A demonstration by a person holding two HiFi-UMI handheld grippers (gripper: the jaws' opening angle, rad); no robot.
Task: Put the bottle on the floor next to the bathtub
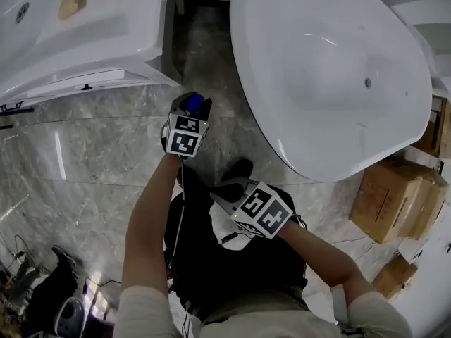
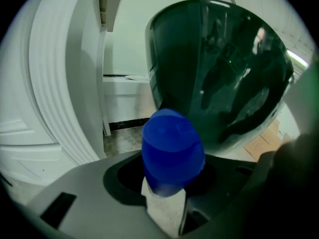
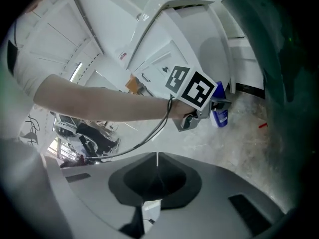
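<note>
My left gripper (image 1: 189,111) is shut on a bottle with a blue cap (image 1: 194,103), low over the marble floor (image 1: 106,139) just left of the white bathtub (image 1: 282,146). In the left gripper view the blue cap (image 2: 172,151) sits between the jaws, with the tub's outer wall (image 2: 219,68) close behind. The right gripper view shows the bottle (image 3: 220,116) upright in the left gripper (image 3: 214,106), down near the floor; I cannot tell whether it touches. My right gripper (image 1: 224,191) is held near my body, its jaws (image 3: 157,158) shut with nothing between them.
A white vanity unit (image 1: 77,34) stands at the upper left, leaving a narrow strip of floor between it and the tub. Cardboard boxes (image 1: 394,196) sit at the right behind the tub. My shoe (image 1: 239,169) is below the bottle. Cables and gear (image 1: 42,287) lie at the lower left.
</note>
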